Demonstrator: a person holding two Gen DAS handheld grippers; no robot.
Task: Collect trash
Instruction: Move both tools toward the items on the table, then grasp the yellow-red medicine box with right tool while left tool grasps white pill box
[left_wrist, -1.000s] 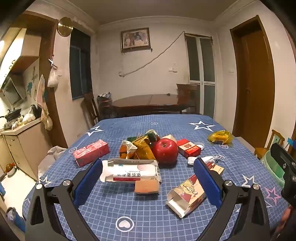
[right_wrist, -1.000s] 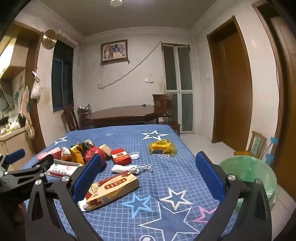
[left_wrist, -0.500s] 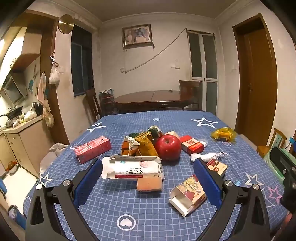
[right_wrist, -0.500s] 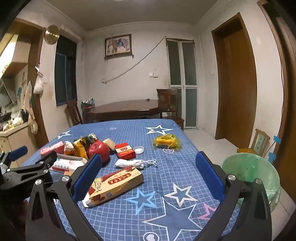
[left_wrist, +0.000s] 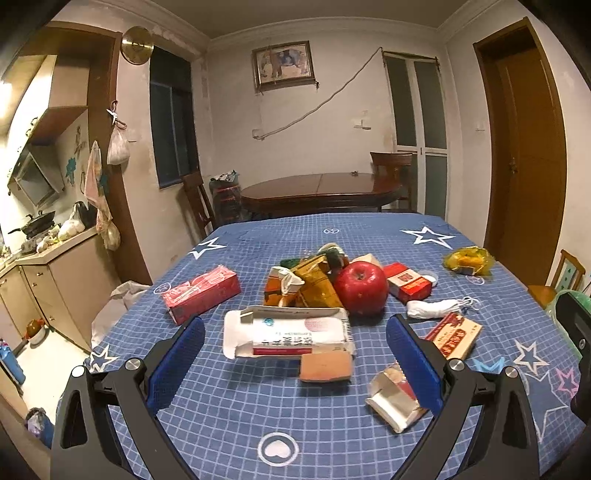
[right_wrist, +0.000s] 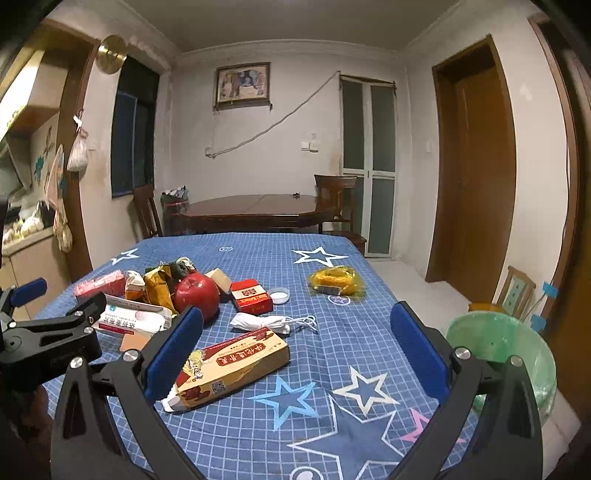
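Observation:
Trash lies on the blue star tablecloth (left_wrist: 229, 402). A white open carton (left_wrist: 288, 332), a small tan card piece (left_wrist: 324, 366), a pink box (left_wrist: 201, 293), crumpled orange wrappers (left_wrist: 303, 284), a red cigarette pack (left_wrist: 408, 282), a white mask (left_wrist: 436, 307), a yellow bag (left_wrist: 467, 258) and a long yellow-red box (right_wrist: 231, 363) show. My left gripper (left_wrist: 293, 360) is open above the white carton, holding nothing. My right gripper (right_wrist: 293, 360) is open and empty, the long box by its left finger. A green-lined bin (right_wrist: 506, 350) stands right of the table.
A red apple (left_wrist: 361, 287) sits among the wrappers. A small white lid (right_wrist: 279, 294) lies near the cigarette pack. A dark wooden table (left_wrist: 317, 190) with chairs stands behind. A kitchen counter (left_wrist: 44, 254) is at left, a brown door (right_wrist: 476, 173) at right.
Both grippers have drifted slightly; the items sit a little lower and nearer in the views. Nothing was taken hold of or moved on the table.

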